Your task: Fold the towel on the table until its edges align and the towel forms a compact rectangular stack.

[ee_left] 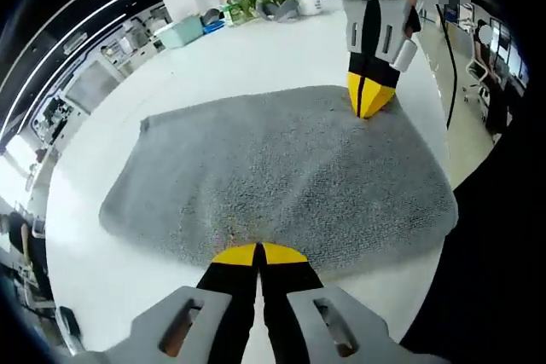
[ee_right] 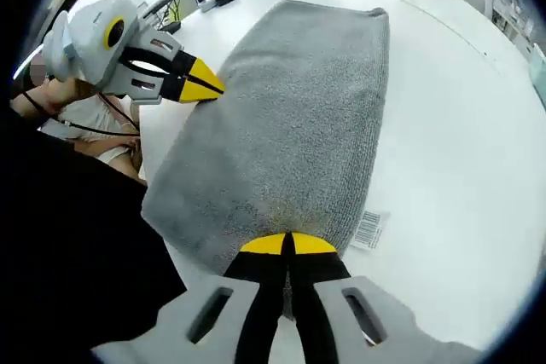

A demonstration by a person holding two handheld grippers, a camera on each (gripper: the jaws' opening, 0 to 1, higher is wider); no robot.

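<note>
A grey towel [ee_left: 281, 176] lies flat on the white table [ee_left: 213, 57], its long axis running between the grippers. Left gripper [ee_left: 258, 253] and right gripper [ee_right: 287, 245] each pinch an end. The right gripper view shows a barcode tag [ee_right: 370, 229].

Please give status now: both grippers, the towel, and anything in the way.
Left gripper shut on gray towel edge. Right gripper shut on opposite edge. Towel flat on white table, already folded over. Nothing in the way.
</note>
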